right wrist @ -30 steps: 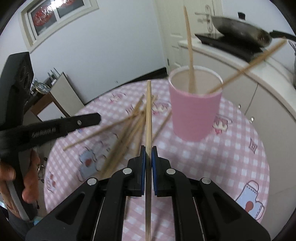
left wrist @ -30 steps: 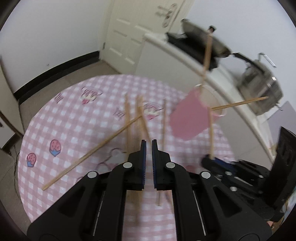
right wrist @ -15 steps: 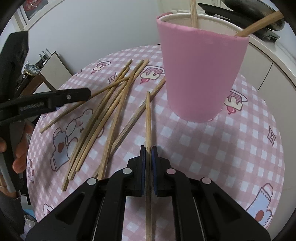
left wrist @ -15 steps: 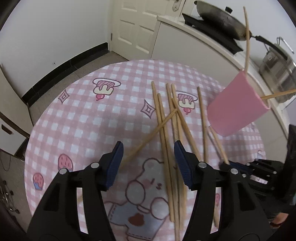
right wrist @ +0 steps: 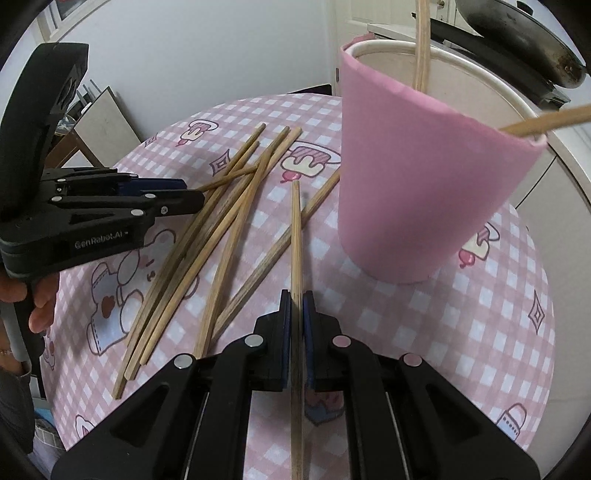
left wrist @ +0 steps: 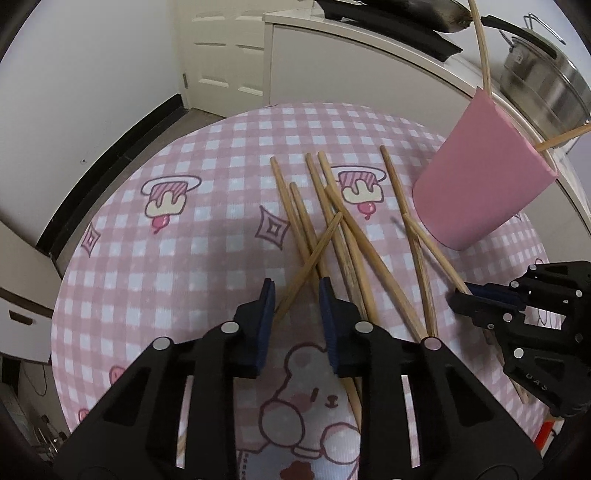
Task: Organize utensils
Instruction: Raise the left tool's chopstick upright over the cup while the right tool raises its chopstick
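Several wooden chopsticks [left wrist: 332, 229] lie scattered on the pink checked tablecloth [left wrist: 184, 240]; they also show in the right wrist view [right wrist: 221, 221]. A pink cup [left wrist: 480, 192] stands at the right with two chopsticks in it; it fills the right wrist view [right wrist: 417, 177]. My left gripper [left wrist: 295, 291] is open, low over the pile, with one slanted chopstick [left wrist: 314, 254] lying between its jaws. My right gripper [right wrist: 296, 299] is shut on a single chopstick [right wrist: 295, 229] that points forward past the cup's left side. It also shows in the left wrist view [left wrist: 458, 295].
A white counter [left wrist: 369, 48] behind the table carries a dark pan [right wrist: 517, 33] and a steel pot [left wrist: 543, 77]. A white door [left wrist: 225, 48] stands beyond. The round table's edge [left wrist: 122, 177] curves off to the left above the floor.
My left gripper opened and came down over the chopstick pile. My right gripper, still holding its chopstick, dropped lower and closer to the cup.
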Demonstrator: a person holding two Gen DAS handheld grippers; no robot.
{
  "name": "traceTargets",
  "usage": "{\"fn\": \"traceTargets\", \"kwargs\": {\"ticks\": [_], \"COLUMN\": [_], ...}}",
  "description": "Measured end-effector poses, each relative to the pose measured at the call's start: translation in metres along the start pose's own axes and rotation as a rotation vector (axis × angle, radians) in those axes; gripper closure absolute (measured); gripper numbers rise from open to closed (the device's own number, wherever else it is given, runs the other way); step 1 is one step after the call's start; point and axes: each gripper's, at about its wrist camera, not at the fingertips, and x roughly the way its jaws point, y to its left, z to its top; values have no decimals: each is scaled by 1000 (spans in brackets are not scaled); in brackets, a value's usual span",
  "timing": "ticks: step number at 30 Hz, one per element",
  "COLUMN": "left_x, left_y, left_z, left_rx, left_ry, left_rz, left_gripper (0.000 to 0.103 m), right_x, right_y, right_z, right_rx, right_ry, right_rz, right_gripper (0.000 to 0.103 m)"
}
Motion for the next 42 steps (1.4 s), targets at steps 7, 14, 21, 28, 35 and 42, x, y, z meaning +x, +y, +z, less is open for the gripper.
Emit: {"fn": "traceTargets", "kwargs": {"ticks": [7, 14, 21, 28, 35, 42], "left_x": [9, 6, -26, -98, -172, -224], "left_y": [-10, -4, 3, -13, -43, -74], "left_z": [9, 6, -3, -1, -4, 1], "left_rx": [31, 10, -7, -11, 14, 19], "left_ry": [-6, -16, -62, -204, -374, -540], "left_rz": [5, 10, -13, -72, -108, -123], "left_gripper": [95, 97, 97, 97, 97, 97], "right_x": [2, 9, -4, -73, -145, -212], "right_y": [2, 4, 10, 27, 28, 19], "right_z": [8, 17, 17, 15, 6, -1], "right_rx": [-4, 2, -17, -49, -58, -35], "right_ry": [-8, -16, -76, -231, -373, -546], "right_rz": [-23, -37, -56, -27, -25, -43], "right_gripper": [96, 94, 98, 98, 98, 98]}}
